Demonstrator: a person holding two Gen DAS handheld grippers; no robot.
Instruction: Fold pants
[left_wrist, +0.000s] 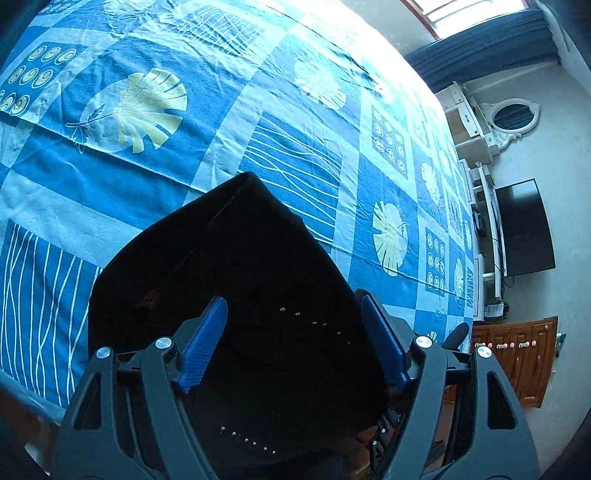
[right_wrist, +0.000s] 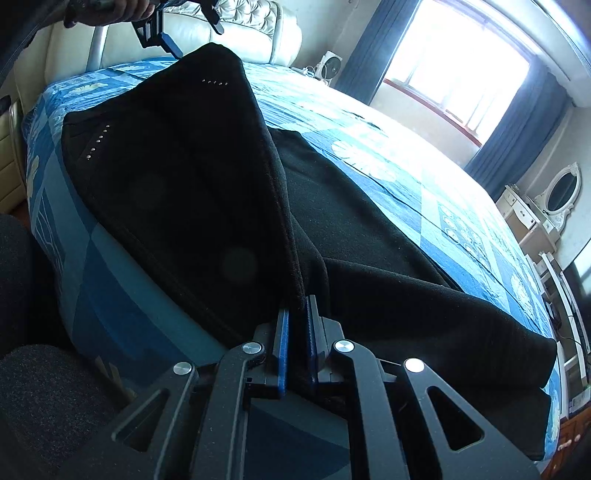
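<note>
In the left wrist view, we see our left tongs (left_wrist: 293, 328) spread wide, with the two blue fingers (left_wrist: 203, 347) well apart. The black pants (left_wrist: 236, 295) fill the space between them and lie on the bed (left_wrist: 295, 155), which has a blue sheet with leaf and line patterns. A row of small silver studs (left_wrist: 314, 321) shows on the dark cloth. We cannot tell if the fingers touch the cloth. At the right side of this view there is a dark screen (left_wrist: 524, 229) on the wall and a wooden cabinet (left_wrist: 517, 354) below it.

In the right wrist view, our right tongs (right_wrist: 297, 325) are pressed together and pinch an edge of the pants (right_wrist: 184, 192). One part of the pants is lifted and stretched between the two tongs, and another part (right_wrist: 388, 258) lies flat on the bed (right_wrist: 424, 199). Far at the top we see the left tongs (right_wrist: 166, 33) at the upper corner of the cloth, with a hand (right_wrist: 110, 13) behind them. A bright window (right_wrist: 461, 62) with blue curtains (right_wrist: 517, 129) stands behind the bed.
</note>
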